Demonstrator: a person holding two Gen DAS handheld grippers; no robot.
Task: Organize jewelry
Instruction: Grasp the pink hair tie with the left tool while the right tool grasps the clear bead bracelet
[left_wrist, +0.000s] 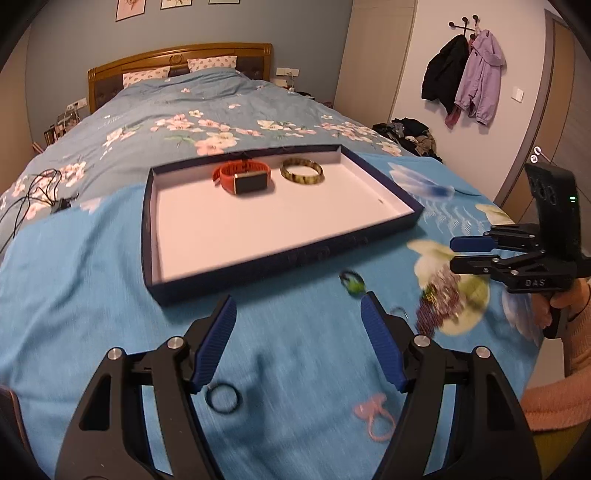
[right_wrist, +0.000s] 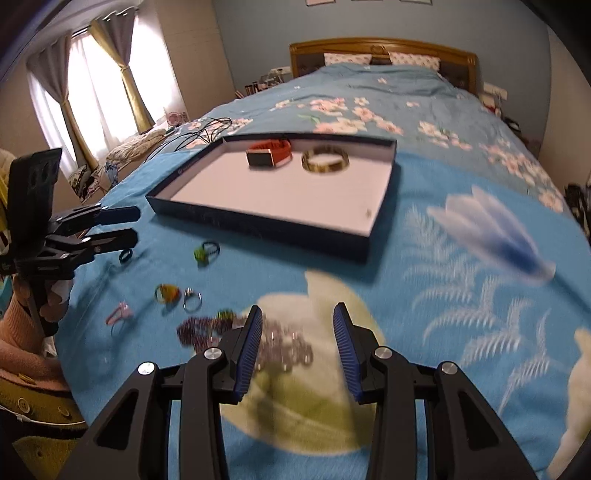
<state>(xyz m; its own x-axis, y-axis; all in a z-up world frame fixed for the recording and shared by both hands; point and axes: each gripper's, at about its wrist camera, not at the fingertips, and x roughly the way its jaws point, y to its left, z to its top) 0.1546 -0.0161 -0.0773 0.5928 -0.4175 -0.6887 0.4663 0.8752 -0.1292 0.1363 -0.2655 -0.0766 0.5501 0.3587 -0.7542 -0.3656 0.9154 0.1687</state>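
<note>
**Both grippers open above loose jewelry on the bed**

The left gripper (left_wrist: 297, 341) is held wide open with nothing between its pads; below it a black ring (left_wrist: 224, 398) and a blurred pink ring (left_wrist: 375, 421) lie on the blue bedspread (left_wrist: 92, 314). The right gripper (right_wrist: 297, 349) is seen partly open and empty, above a smeared heap of beaded chains (right_wrist: 280, 349) whose details cannot be made out. Farther off, near the tray's far edge, an orange watch (left_wrist: 243, 176) and a mottled bangle (left_wrist: 301, 171) rest inside the shallow tray (left_wrist: 236, 266).
</note>
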